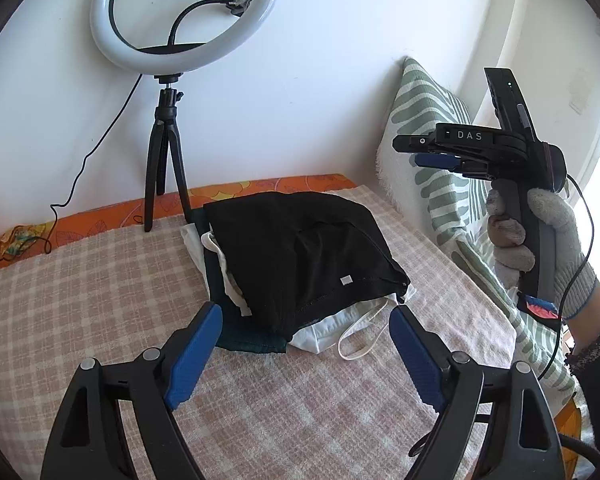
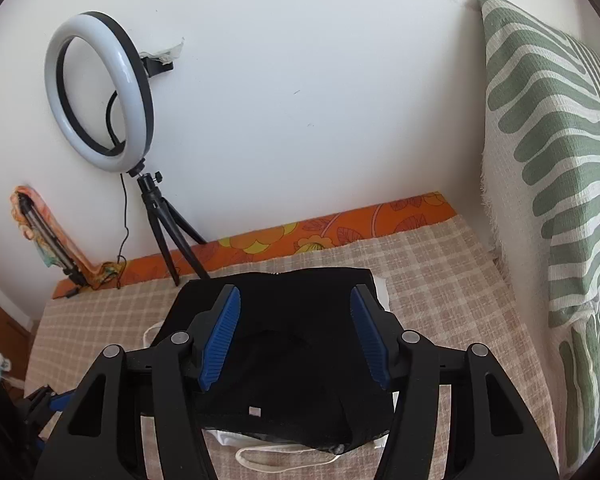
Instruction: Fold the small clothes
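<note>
A folded black garment [image 1: 308,256] lies on top of a small stack, over a white piece with a strap [image 1: 340,328] and a dark teal piece [image 1: 248,336], on the checked bed cover [image 1: 100,288]. My left gripper [image 1: 306,348] is open and empty, low at the stack's near edge. My right gripper [image 1: 424,156] is held up in the air at the right by a gloved hand, above the bed. In the right wrist view it [image 2: 296,336] is open and empty above the black garment [image 2: 292,392].
A ring light on a black tripod [image 1: 168,152] stands at the back left by the white wall, cable trailing left. A green-and-white patterned cushion [image 1: 432,120] leans at the right. An orange flowered sheet edge [image 2: 340,224] runs along the wall.
</note>
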Tool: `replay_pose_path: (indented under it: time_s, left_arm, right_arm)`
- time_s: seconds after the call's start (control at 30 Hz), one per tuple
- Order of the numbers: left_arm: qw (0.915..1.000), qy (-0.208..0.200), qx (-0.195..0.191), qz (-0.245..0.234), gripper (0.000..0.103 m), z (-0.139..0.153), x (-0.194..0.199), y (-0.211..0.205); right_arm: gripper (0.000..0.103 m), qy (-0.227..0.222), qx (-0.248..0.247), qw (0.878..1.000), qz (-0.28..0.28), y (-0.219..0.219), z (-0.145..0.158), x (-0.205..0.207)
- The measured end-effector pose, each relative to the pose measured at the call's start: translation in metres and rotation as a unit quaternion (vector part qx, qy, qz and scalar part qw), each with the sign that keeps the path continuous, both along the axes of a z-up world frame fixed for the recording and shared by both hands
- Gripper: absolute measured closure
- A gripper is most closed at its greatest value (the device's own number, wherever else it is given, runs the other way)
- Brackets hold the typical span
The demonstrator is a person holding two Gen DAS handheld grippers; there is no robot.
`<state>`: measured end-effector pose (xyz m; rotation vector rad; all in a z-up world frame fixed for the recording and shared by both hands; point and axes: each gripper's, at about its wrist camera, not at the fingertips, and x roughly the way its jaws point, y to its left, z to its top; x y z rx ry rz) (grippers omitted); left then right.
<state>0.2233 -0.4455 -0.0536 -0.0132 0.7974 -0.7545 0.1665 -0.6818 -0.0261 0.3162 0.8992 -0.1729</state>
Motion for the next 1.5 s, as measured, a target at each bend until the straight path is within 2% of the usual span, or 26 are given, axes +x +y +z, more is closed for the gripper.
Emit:
replay_pose_path:
  time_s: [0.13, 0.33, 0.4, 0.47, 0.7, 0.93, 1.1, 1.23, 1.37, 1.5]
  left_arm:
    - [0.9999, -0.013, -0.007, 0.003, 0.013, 0.014, -0.016, 0.017]
    - [0.9995, -0.026, -0.014, 0.007, 0.009, 0.027, -0.041, 0.046]
    - [0.9994, -0.030, -0.014, 0.007, 0.007, 0.030, -0.048, 0.057]
    - [0.9992, -0.036, -0.012, 0.007, 0.006, 0.032, -0.056, 0.068]
    - [0.9986, -0.052, -0.007, 0.009, 0.002, 0.033, -0.080, 0.105]
    - [0.9981, -0.059, 0.004, 0.016, 0.000, 0.024, -0.099, 0.138]
    - [0.9975, -0.065, 0.024, 0.013, 0.000, 0.013, -0.109, 0.154]
    - [0.9968, -0.073, 0.027, 0.016, 0.000, 0.012, -0.113, 0.161]
    - [0.9946, -0.095, 0.034, 0.026, 0.000, 0.014, -0.117, 0.166]
    - [0.9947, -0.096, 0.029, 0.024, 0.000, 0.013, -0.123, 0.169]
  right_arm:
    - [0.037, -0.009, -0.010, 1.000, 0.001, 0.021, 0.018, -0.011]
    - [0.034, -0.018, -0.032, 0.999, -0.002, 0.058, 0.037, -0.027]
    - [0.022, -0.013, -0.048, 0.999, -0.010, 0.074, 0.041, -0.034]
    - [0.021, -0.011, -0.068, 0.998, -0.008, 0.092, 0.045, -0.041]
    - [0.020, -0.011, -0.064, 0.998, -0.021, 0.141, 0.052, -0.067]
    - [0.020, -0.012, -0.086, 0.995, -0.039, 0.188, 0.042, -0.094]
    - [0.020, -0.015, -0.094, 0.994, -0.055, 0.210, 0.029, -0.107]
    - [0.020, -0.016, -0.090, 0.993, -0.069, 0.220, 0.023, -0.114]
    - [0.020, -0.025, -0.104, 0.991, -0.077, 0.234, 0.024, -0.125]
    - [0.020, -0.041, -0.108, 0.990, -0.082, 0.246, 0.028, -0.134]
